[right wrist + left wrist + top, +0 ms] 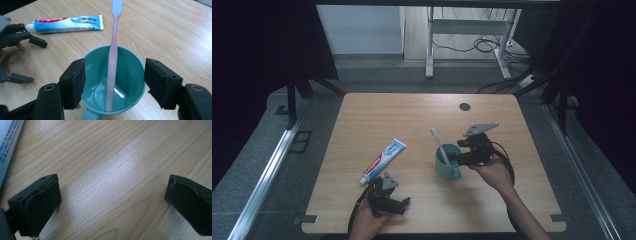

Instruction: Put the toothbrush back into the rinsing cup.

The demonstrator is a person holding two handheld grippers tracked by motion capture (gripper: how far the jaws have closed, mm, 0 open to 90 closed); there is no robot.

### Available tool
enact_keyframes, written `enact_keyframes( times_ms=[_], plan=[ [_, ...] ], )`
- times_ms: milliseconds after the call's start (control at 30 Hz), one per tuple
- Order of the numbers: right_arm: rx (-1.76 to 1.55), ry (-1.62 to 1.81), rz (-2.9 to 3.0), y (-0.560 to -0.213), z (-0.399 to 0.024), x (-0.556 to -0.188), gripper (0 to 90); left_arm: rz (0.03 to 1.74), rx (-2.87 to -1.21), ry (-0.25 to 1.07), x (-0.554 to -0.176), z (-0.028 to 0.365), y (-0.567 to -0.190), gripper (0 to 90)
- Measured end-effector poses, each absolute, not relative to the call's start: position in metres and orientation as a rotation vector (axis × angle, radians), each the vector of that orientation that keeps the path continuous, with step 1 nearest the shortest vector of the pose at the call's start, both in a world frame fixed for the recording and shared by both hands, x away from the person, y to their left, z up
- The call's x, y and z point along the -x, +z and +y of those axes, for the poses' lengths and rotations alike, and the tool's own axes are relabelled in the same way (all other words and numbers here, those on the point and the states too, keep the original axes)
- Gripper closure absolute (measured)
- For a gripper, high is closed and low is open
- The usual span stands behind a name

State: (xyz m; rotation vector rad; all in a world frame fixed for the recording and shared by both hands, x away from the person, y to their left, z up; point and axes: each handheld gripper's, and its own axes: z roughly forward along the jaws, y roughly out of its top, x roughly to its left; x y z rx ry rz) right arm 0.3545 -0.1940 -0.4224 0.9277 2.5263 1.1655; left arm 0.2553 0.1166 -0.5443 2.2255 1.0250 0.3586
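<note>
My right gripper (113,83) hangs over the teal cup (130,65) with its jaws released, one black pad on each side of the rim and neither pressing on anything; the pink toothbrush (111,67) stands free between them. The brush leans against the cup's near wall, its foot on the cup floor and its white head well above the rim. As I judge it, the step in hand is letting go and backing off, and the way to do it well is to lift straight away along the handle's line, jaws kept wide, so that no pad clips the shaft or nudges the rim and tips the cup. Apart from the brush the cup looks empty, its glossy floor bare. From above, the cup (448,161) sits right of centre on the wooden surface (412,110), its handle toward me, the toothbrush (440,145) slanting up and to the left out of it, my right gripper (462,152) just beside it. My left gripper (404,204) rests near the front edge, jaws released and wide over bare wood. Just beyond it lies the toothpaste tube (383,160), cap on, flat on the surface and well apart from the cup.
</note>
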Motion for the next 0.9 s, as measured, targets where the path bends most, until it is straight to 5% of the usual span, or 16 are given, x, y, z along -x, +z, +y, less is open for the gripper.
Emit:
enact_keyframes(
  times_ms=[900],
  plan=[
    [-0.973, 1.115, 2.421, -0.442, -0.246, -0.335, 0.0, 1.025, -2.223, 0.36, -0.255, 0.117, -0.545, 0.2]
  ],
)
